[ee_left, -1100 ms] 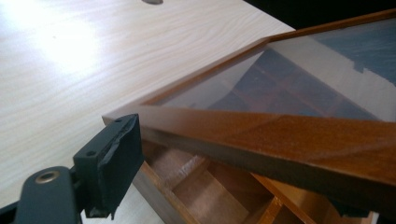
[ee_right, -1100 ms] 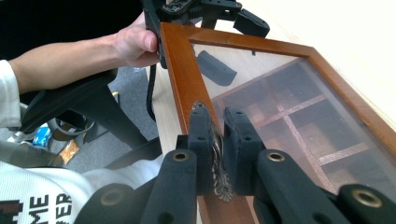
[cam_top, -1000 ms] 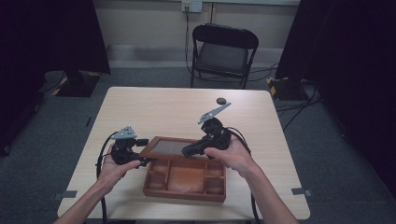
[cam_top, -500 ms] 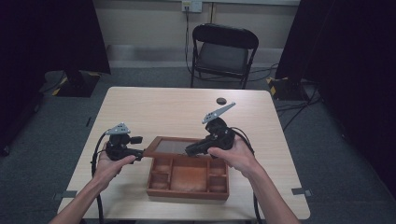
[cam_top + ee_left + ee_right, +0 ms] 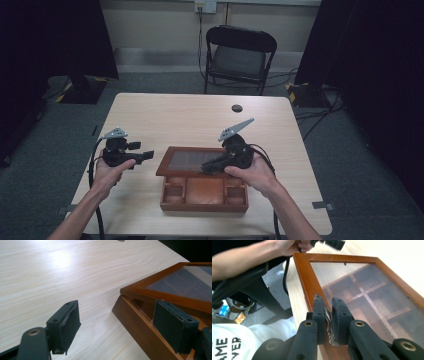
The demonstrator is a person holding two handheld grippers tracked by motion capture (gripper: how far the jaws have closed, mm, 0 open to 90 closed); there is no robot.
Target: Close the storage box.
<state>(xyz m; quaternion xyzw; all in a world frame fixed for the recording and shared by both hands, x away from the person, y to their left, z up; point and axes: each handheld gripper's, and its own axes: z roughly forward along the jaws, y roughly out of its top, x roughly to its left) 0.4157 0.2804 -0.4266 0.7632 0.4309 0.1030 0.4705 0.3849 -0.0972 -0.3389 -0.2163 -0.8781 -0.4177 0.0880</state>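
A brown wooden box point(image 5: 204, 192) with several compartments sits on the table's near middle. Its glass-paned lid point(image 5: 187, 161) is tilted up at the front. My right gripper point(image 5: 204, 169) is shut on the small metal clasp point(image 5: 329, 322) on the lid's front frame point(image 5: 304, 277), seen close in the right gripper view point(image 5: 327, 307). My left gripper point(image 5: 146, 156) hovers left of the box, apart from it, jaws pointing at it. They are open and have just been closing a little, with nothing between the pads point(image 5: 117, 315). The box's left corner point(image 5: 135, 320) lies just beyond them.
The light wooden table point(image 5: 175, 120) stretches bare beyond the box. A small dark round thing point(image 5: 236, 108) lies near its far edge. A black folding chair point(image 5: 239, 55) stands behind the table. Cables trail from both grippers toward the near edge.
My left gripper has drawn back to the left, away from the box's left side. The right gripper has kept still on the lid.
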